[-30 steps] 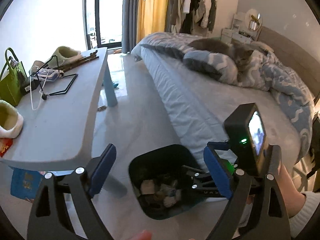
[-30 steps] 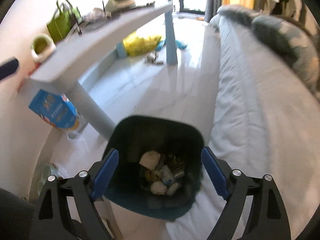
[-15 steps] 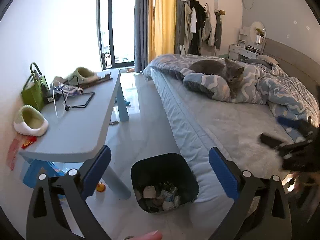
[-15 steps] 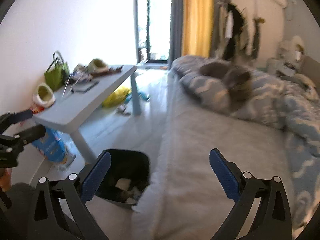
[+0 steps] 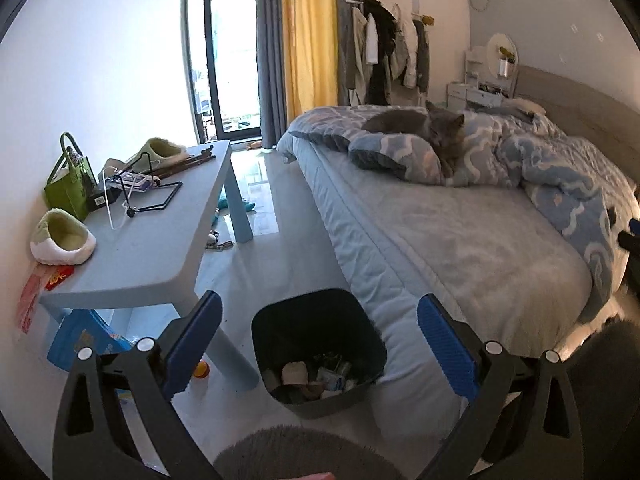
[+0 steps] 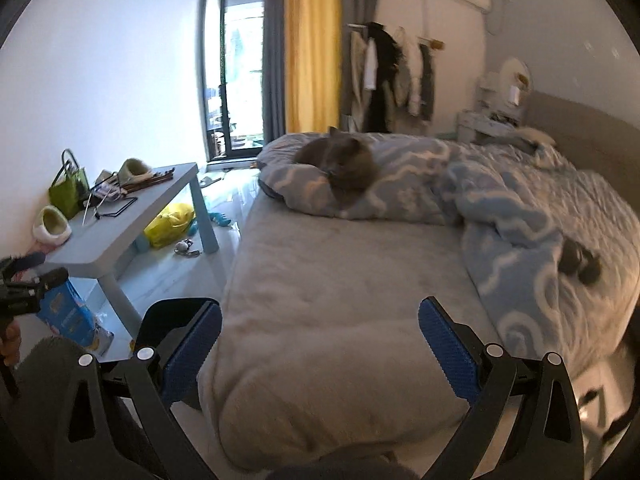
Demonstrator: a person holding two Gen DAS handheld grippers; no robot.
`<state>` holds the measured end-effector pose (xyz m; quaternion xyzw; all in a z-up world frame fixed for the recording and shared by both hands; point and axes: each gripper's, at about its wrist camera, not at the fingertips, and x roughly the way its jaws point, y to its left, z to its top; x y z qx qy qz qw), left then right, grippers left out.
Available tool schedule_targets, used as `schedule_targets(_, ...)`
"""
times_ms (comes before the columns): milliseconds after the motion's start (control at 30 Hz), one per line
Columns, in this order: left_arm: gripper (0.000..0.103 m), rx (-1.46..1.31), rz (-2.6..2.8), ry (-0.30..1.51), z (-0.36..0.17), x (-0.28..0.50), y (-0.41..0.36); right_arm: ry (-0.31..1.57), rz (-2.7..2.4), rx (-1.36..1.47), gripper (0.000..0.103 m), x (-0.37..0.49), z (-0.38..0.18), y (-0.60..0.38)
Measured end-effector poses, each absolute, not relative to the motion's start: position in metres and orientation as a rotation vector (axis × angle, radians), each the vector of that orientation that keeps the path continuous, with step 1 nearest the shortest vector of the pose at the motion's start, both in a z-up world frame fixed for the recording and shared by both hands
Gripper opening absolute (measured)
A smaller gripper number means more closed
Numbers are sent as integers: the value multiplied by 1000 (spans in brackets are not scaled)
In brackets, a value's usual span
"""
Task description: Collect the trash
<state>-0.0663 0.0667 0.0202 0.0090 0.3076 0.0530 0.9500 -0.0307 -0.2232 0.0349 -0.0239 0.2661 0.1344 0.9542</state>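
Observation:
A black trash bin point(image 5: 320, 322) stands on the floor between the blue table and the bed, with crumpled paper and wrappers point(image 5: 316, 376) inside. My left gripper point(image 5: 320, 348) is open and empty, raised above the bin. My right gripper point(image 6: 320, 348) is open and empty, held over the foot of the bed; the bin's rim point(image 6: 172, 308) shows behind its left finger. A small dark object point(image 6: 578, 264) lies on the blue duvet at the right.
A grey cat point(image 5: 416, 128) lies on the bed point(image 5: 460, 248). The blue table point(image 5: 132, 240) holds slippers, a green bag point(image 5: 68, 188) and a stand. A blue package point(image 5: 84, 344), an orange ball point(image 5: 202, 369) and a yellow bag point(image 6: 170, 220) lie on the floor.
Both grippers have risen and pulled back from the bin. The right gripper has swung right, from over the bin to over the bed. Both stay open.

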Motion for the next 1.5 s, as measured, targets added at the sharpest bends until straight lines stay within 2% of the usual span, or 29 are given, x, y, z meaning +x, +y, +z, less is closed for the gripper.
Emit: schedule_targets(1500, 99, -43, 146, 650, 0, -69, 68, 585, 397, -56, 100, -44, 23, -230)
